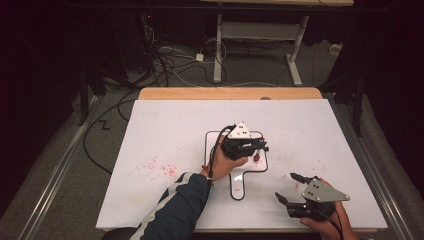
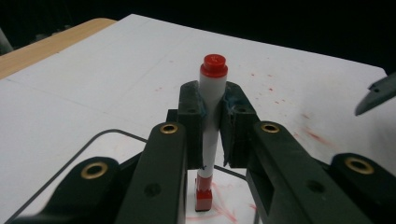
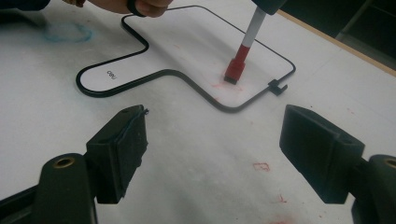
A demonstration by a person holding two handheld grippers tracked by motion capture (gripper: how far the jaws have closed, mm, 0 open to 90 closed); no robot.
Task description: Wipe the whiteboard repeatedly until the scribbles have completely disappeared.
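My left gripper (image 1: 257, 146) is shut on a white marker (image 2: 214, 65) with a red cap on top, and holds it upright. The marker's red square lower end (image 3: 235, 67) rests on a small white board with a black rim and a handle (image 1: 215, 137), among faint red smears. A hand (image 3: 140, 5) holds that gripper over the board. My right gripper (image 1: 285, 186) hovers near the table's front right corner. Its jaws stand wide apart with nothing between them (image 3: 215, 144), pointing toward the board (image 3: 187, 42).
A large white sheet (image 1: 310, 130) covers the table, with red specks at the left (image 1: 160, 167) and a blue smudge (image 3: 65, 32). A wooden edge (image 1: 230, 93) runs along the far side. Cables (image 1: 165, 60) and another table's legs (image 1: 218, 50) stand beyond.
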